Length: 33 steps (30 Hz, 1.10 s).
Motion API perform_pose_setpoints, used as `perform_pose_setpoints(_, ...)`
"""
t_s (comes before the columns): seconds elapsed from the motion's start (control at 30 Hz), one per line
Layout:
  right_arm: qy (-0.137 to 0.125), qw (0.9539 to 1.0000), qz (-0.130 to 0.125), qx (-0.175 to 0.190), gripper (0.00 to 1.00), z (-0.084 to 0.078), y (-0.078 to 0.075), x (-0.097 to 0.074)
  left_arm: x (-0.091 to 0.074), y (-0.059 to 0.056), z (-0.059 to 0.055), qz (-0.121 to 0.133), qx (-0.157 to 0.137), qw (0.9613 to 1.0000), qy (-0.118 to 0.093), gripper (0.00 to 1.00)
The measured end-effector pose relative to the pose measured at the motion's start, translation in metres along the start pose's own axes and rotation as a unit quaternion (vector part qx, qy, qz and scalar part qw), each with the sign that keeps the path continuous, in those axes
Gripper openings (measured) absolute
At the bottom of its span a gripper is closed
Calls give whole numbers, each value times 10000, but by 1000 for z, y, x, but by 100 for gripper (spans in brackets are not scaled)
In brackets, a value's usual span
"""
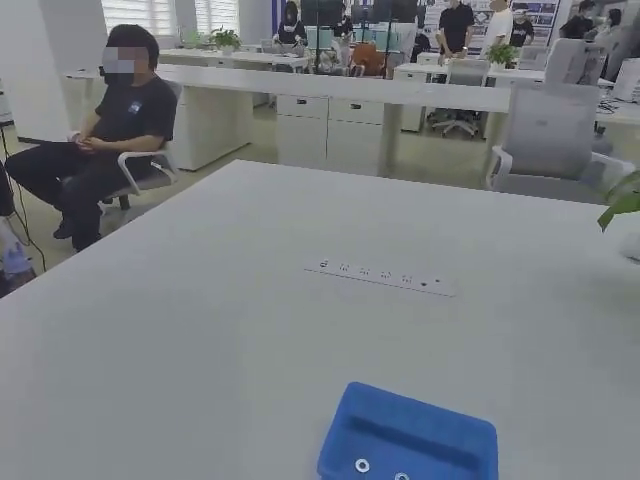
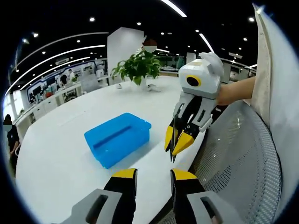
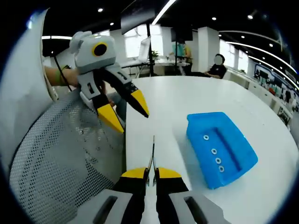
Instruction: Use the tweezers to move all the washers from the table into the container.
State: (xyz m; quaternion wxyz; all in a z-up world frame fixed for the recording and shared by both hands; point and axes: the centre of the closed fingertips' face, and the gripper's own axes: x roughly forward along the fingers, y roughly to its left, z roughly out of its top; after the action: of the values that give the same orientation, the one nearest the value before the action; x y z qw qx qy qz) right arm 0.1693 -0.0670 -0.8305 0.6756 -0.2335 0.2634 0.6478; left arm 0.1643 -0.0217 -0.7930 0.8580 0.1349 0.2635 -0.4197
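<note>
A blue container (image 1: 410, 435) sits at the near edge of the white table (image 1: 200, 330), with two washers (image 1: 362, 465) showing inside it. In the right gripper view, the blue container (image 3: 222, 149) holds several washers (image 3: 214, 151) in a row. My right gripper (image 3: 152, 173) is shut on thin metal tweezers (image 3: 153, 151) that point up over the table edge. My left gripper (image 3: 130, 116) hangs open to the left of it, off the table. In the left gripper view, my left gripper (image 2: 154, 176) stands open with nothing in it, the right gripper (image 2: 179, 139) is beside the container (image 2: 119, 137).
A grey mesh chair back (image 3: 60, 158) is close under both grippers. A power strip (image 1: 380, 275) is set into the table's middle. A person sits on a chair (image 1: 110, 130) at far left. A potted plant (image 2: 138, 67) stands on the table beyond the container.
</note>
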Motion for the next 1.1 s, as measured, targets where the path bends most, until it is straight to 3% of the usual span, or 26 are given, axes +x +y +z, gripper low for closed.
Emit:
perform_pose_setpoints(0.33, 366, 9970, 197, -652, 3, -1, 15, 10, 6, -17, 35, -598, 410, 9971, -235, 19)
perform_pose_setpoints(0.5, 475, 9955, 223, -788, 3, -3, 16, 10, 12, -35, 36, -1011, 823, 9914, -62, 18)
perform_pose_setpoints(0.6, 513, 9949, 223, -843, 3, -3, 16, 10, 15, -41, 38, -1094, 1110, 9878, -27, 6)
perform_pose_setpoints(0.63, 521, 9948, 219, -850, 3, -3, 16, 10, 16, -42, 38, -1113, 1075, 9880, -33, 5)
perform_pose_setpoints(0.8, 571, 9936, 223, -952, 3, -3, 17, 11, 22, -44, 38, -1198, 1065, 9871, 25, 1)
perform_pose_setpoints(1.1, 715, 9919, 89, -1049, 4, -7, 10, 9, 22, -38, 32, -1225, 1387, 9825, 198, 0)
